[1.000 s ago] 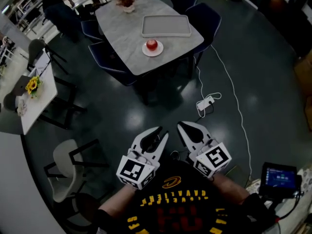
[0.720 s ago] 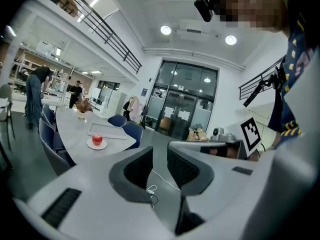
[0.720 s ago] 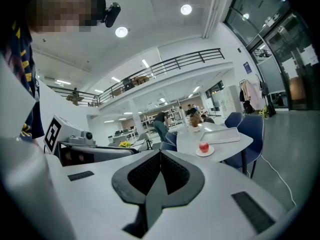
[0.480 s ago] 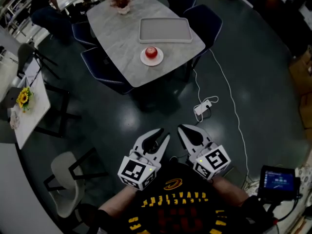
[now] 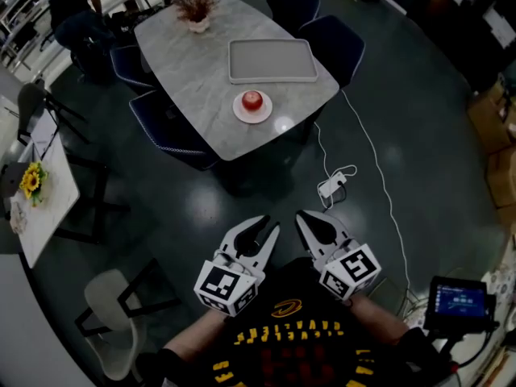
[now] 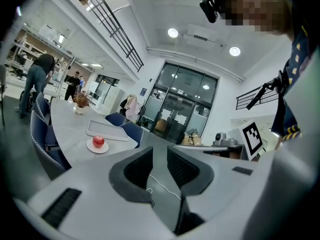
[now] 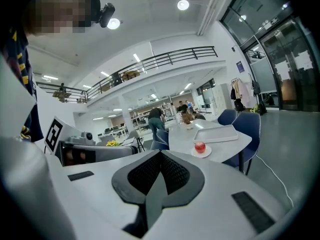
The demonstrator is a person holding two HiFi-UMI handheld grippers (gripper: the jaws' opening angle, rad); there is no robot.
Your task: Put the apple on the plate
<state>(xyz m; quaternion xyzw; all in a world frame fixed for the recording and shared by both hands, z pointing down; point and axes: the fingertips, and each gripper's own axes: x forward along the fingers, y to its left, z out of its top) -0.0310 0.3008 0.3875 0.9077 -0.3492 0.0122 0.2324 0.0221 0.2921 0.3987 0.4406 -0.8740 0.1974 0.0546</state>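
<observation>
Two grippers are hanging close to your chest, well apart from the table [image 5: 193, 63]. Your left gripper [image 5: 266, 225] is holding its jaws a little apart with nothing between them. Your right gripper [image 5: 301, 215] is pressing its jaws together, and nothing is sitting in them. The red apple [image 5: 252, 98] is sitting on the white plate [image 5: 240, 112]. That plate is resting near the table edge that is facing you, just on your side of the grey tray [image 5: 270, 60]. A wide stretch of dark floor [image 5: 242, 184] is lying open between you and the table. On your right, a white cable [image 5: 373, 147] is running across the floor from the table corner, and a white plug box [image 5: 330, 186] is lying between that corner and your right gripper. Blue chairs [image 5: 165, 127] are standing tight against the table's left edge. Off to your left, a white chair [image 5: 109, 297] and a side table [image 5: 48, 208] with yellow flowers [image 5: 31, 180] are taking up room. A small screen [image 5: 461, 300] is glowing low on your right.
</observation>
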